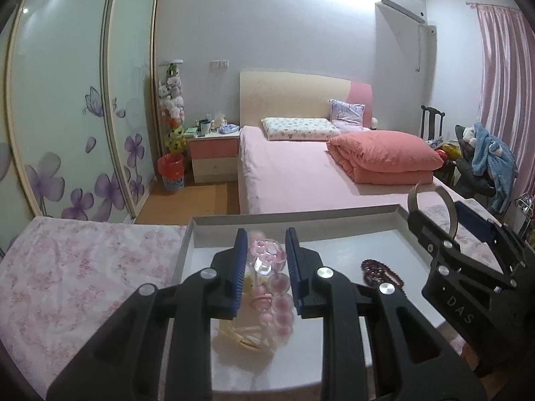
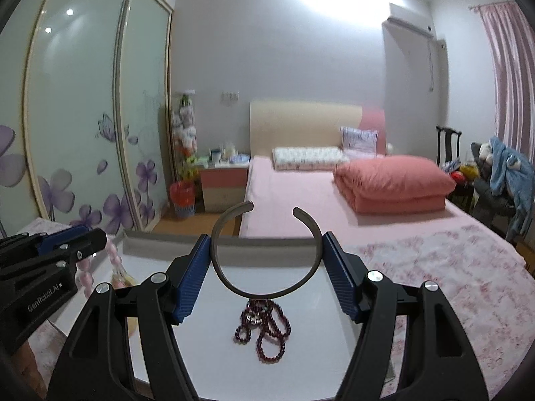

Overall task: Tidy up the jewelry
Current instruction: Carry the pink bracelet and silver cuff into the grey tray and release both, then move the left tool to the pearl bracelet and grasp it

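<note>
A white shallow tray (image 1: 334,215) lies on a floral pink cloth. My left gripper (image 1: 264,260) is open around a pink bead bracelet (image 1: 281,304) with a clear pink charm; whether the pads touch it I cannot tell. A yellowish piece (image 1: 245,336) lies under it. My right gripper (image 2: 267,260) is shut on a dark open cuff bangle (image 2: 267,292), held above a dark red bead string (image 2: 264,327) in the tray (image 2: 220,247). The bangle (image 1: 449,209) and red beads (image 1: 381,272) also show in the left wrist view.
A bed (image 1: 301,173) with a folded salmon quilt (image 1: 384,157) stands beyond the tray. A wardrobe with flower-print doors (image 1: 67,100) is at the left. A bedside cabinet (image 1: 214,157) and red bin (image 1: 172,170) stand by it. A chair with clothes (image 1: 485,163) is at the right.
</note>
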The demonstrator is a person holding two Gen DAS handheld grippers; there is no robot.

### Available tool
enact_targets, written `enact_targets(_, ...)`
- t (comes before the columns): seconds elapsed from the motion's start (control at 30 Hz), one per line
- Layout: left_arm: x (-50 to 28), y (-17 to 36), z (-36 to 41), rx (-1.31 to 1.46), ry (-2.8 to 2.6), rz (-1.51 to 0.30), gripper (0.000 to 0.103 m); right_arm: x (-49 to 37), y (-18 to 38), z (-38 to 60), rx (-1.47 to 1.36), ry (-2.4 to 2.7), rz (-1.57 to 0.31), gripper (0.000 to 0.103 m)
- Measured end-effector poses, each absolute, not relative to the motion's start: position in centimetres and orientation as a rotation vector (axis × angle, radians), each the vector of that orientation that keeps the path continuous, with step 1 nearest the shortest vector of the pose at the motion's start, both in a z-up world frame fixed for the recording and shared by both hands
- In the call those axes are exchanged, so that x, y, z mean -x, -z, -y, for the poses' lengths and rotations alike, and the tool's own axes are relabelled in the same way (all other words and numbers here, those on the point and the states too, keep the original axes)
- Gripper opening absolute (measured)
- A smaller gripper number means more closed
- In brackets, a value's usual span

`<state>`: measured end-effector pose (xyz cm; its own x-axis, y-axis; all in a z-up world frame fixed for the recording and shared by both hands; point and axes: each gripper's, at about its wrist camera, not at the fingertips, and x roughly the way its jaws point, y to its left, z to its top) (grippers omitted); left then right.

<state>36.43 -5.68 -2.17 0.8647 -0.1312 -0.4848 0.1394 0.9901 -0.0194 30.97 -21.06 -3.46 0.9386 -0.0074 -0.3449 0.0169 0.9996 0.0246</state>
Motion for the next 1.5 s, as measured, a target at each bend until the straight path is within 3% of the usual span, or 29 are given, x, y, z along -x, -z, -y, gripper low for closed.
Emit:
enact_targets(0.27, -37.7, 2.4, 5.7, -0.009, 0.166, -0.519, 0.025, -32.7, 4.5, 21.1, -0.048, -0.007, -0.473, 0.069)
enact_targets(0.4, -37.9, 2.2, 5.1, 0.02, 0.161, -0.525, 0.035, -32.3, 4.0, 20.8, -0.033, -0.006, -0.455, 0.077)
enact_targets(0.7, -36.3, 0.1, 1.8, 0.067, 0.099, -0.492, 0.035, -30.7, 1.6, 22.0, -0.063, 0.01, -0.4, 0.077)
enact_targets(0.97, -31.2, -1.1, 0.7, 0.061, 0.118, -0.471, 0.035, -26.6, -0.6, 22.0, -0.042, 0.005, -0.33, 0.077)
enact_targets(1.1, -26.9, -0.7, 0.6, 0.057, 0.173, -0.491, 0.04, -23.9, -1.4, 22.1, -0.042, -0.005, -0.302, 0.077)
enact_targets(1.5, -17.6, 5.6, 3.3, -0.019, 0.344, -0.716, 0.04, -15.9, -0.7, 22.1, -0.078, -0.038, -0.287, 0.077)
